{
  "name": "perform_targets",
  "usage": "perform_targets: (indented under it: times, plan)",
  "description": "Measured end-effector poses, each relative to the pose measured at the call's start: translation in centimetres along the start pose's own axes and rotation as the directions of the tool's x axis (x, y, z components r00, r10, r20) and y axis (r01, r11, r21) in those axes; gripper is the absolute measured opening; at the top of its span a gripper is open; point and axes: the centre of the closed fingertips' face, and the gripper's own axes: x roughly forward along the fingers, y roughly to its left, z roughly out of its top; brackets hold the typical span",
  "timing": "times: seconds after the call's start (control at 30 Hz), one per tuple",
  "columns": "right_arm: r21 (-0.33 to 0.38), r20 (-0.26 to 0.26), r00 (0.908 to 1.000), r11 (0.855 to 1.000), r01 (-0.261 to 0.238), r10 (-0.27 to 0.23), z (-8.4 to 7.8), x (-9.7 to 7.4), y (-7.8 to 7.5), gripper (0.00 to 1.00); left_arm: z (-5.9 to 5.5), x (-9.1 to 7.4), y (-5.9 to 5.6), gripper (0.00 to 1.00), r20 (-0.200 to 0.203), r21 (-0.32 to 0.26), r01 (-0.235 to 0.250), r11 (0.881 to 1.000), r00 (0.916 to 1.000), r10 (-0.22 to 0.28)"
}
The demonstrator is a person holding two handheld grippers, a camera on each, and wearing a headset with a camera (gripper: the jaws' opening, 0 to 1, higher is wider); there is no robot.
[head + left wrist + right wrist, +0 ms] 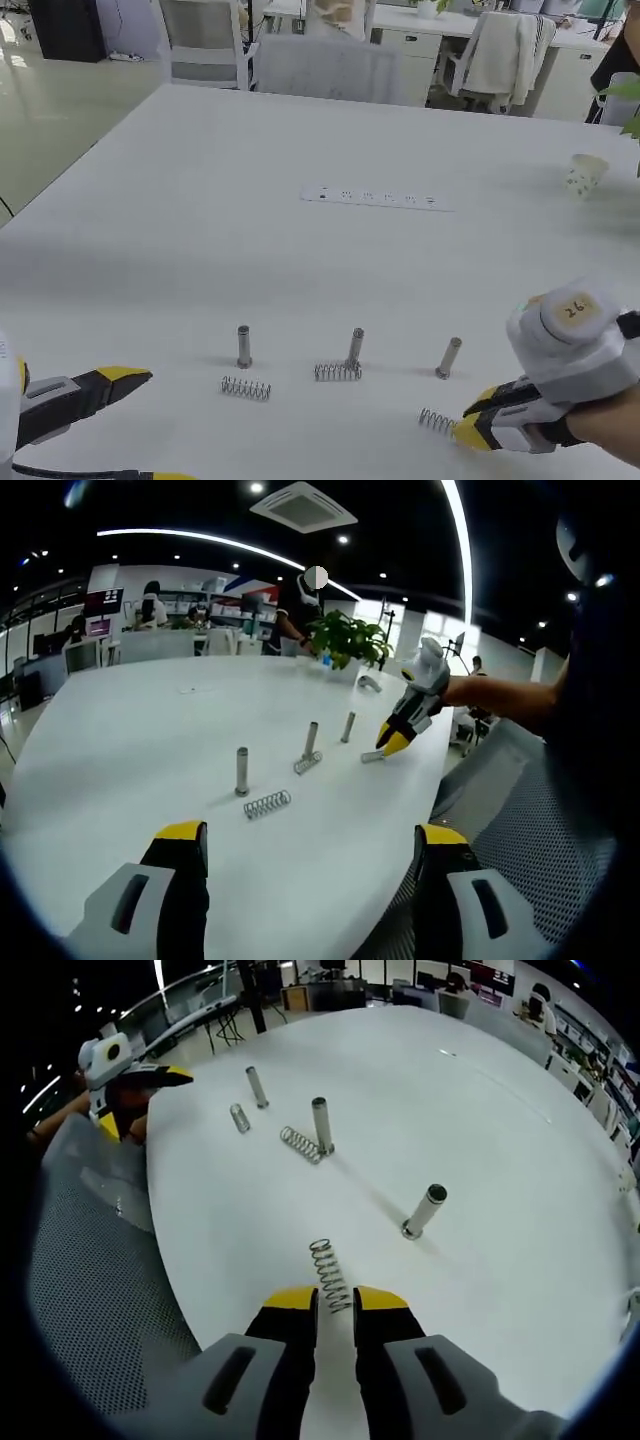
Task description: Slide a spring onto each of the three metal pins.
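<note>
The right gripper (pixel 336 1298) is pinched narrow on one end of a spring (pixel 327 1265) lying on the table (pixel 300 270); the left gripper (pixel 310 832) gapes wide, holding nothing

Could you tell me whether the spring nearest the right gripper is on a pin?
No: the spring lies flat on the table, one end at the right gripper, apart from the pin.

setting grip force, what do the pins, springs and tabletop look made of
Pins: likely steel, smooth grey with a bright highlight. Springs: thin coiled metal wire, silvery. Tabletop: white, matte, probably laminate, though the look leaves it open.
</note>
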Motion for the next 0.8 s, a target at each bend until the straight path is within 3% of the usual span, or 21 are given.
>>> perform_targets:
  times: [0.8]
  plan:
    - [-0.124,-0.076,0.9971,0.992,-0.007,-0.003,-0.9,1.2,0.1,0.1,0.0,0.0,0.0,0.8,0.0,-0.006,0.003,1.0,1.0,-0.003]
